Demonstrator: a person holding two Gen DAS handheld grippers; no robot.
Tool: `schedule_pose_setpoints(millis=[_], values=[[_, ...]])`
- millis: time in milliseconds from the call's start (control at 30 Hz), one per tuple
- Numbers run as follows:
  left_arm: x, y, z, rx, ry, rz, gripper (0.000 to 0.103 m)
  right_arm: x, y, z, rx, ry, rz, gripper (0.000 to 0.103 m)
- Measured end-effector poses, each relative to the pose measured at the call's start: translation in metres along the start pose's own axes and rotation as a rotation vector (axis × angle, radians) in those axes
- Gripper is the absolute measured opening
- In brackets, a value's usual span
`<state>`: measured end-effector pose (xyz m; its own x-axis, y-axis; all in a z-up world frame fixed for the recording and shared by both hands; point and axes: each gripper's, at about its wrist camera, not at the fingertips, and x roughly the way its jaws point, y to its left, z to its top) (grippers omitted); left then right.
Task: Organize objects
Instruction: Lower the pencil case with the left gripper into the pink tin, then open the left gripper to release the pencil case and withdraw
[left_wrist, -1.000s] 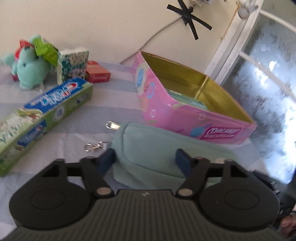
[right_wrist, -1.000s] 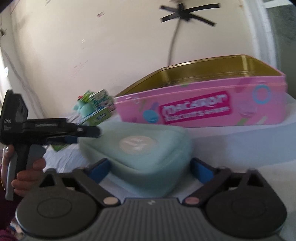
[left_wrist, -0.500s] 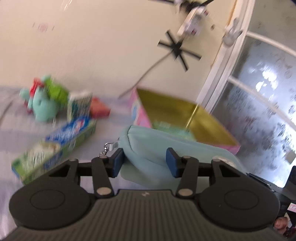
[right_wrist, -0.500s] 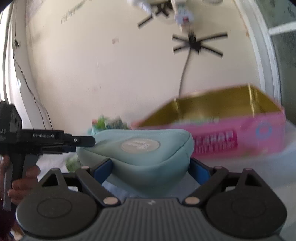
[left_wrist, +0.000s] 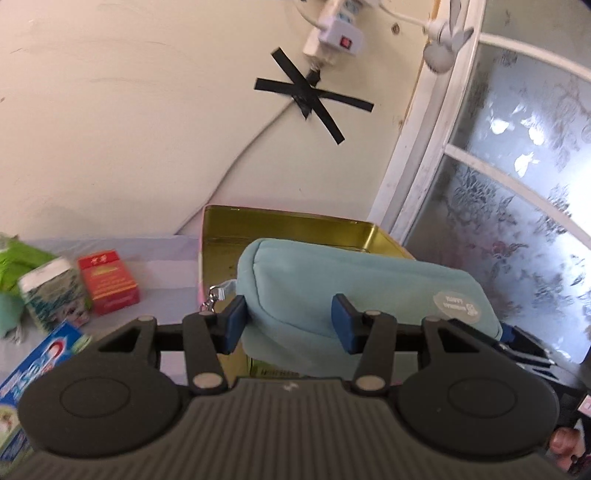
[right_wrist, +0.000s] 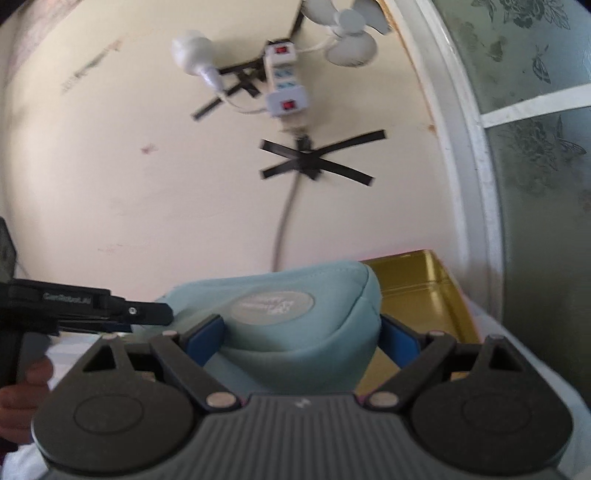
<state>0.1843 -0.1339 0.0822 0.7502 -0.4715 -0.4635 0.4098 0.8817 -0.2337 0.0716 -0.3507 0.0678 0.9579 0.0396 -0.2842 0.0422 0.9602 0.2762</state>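
at the left edge of the tabletop (left_wrist: 162, 254) lie a toothpaste box (left_wrist: 40, 363), a tissue pack (left_wrist: 55, 293) and a red box (left_wrist: 109, 282), not yet sorted. the left gripper (left_wrist: 288, 323) clenches one end of the blue pouch (left_wrist: 354, 288); the right gripper (right_wrist: 301, 334) grasps the other, so the soft pouch hangs level over the open tin (left_wrist: 291, 229), likely ready to lower in

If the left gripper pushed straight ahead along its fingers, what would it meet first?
The left gripper already clamps the teal pouch. Beyond that, probably the gold far wall of the open tin, then the room wall; depth is unclear.
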Motion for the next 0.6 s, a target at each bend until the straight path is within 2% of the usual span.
schedule_pose_setpoints(millis=[133,233,267,333,467,600], values=[[0.029,0.004,0.006,0.003,0.024,0.016,0.053,0.027,-0.015,0.003,0.010,0.004,-0.055,0.099],[0.041,0.002,0.010,0.037,-0.004,0.112,0.054,0.040,-0.018,0.006,-0.008,-0.057,-0.193,0.102],[0.039,0.003,0.011,0.039,-0.016,0.127,0.056,0.040,-0.020,0.007,0.009,-0.070,-0.202,0.102],[0.030,0.006,0.011,0.045,-0.034,0.131,0.060,0.035,-0.026,0.006,0.065,-0.086,-0.163,0.102],[0.009,-0.005,0.000,0.173,-0.070,0.202,0.062,0.016,-0.025,-0.002,0.090,-0.089,-0.140,0.102],[-0.015,-0.011,-0.016,0.210,-0.058,0.192,0.062,-0.008,-0.018,-0.014,0.128,-0.104,-0.120,0.102]])
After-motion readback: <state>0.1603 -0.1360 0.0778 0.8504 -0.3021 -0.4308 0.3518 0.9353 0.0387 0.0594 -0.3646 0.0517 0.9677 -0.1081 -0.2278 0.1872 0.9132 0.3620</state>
